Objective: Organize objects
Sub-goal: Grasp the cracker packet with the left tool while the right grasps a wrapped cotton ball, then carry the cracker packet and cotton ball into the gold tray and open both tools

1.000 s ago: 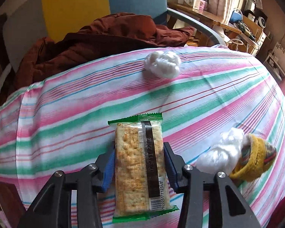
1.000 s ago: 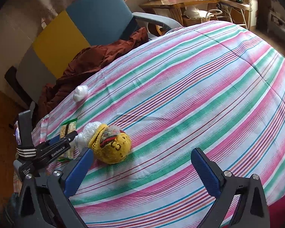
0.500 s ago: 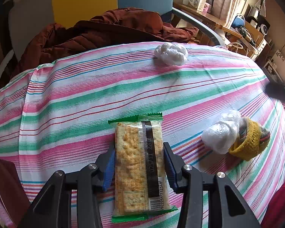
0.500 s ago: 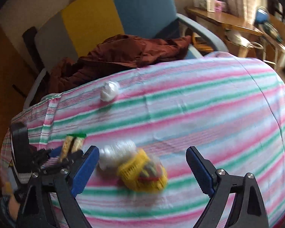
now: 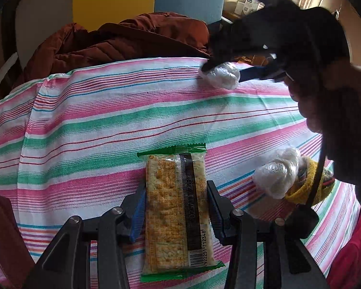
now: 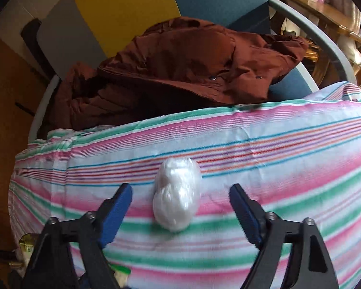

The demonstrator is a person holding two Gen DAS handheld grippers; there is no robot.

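Right wrist: plastic wad [image 6: 177, 196] between spread gripper [image 6: 180, 201] fingers.

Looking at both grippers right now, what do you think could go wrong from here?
The right gripper is open around the white plastic-wrapped ball, which lies near the far edge of the striped cloth; a nudge could roll it off toward the brown jacket. The left gripper, shut on the cracker packet, might crush the crackers.

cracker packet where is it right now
In the left wrist view the cracker packet sits low and centre, clamped between the left gripper fingers over the striped cloth, left of the yellow knitted toy.
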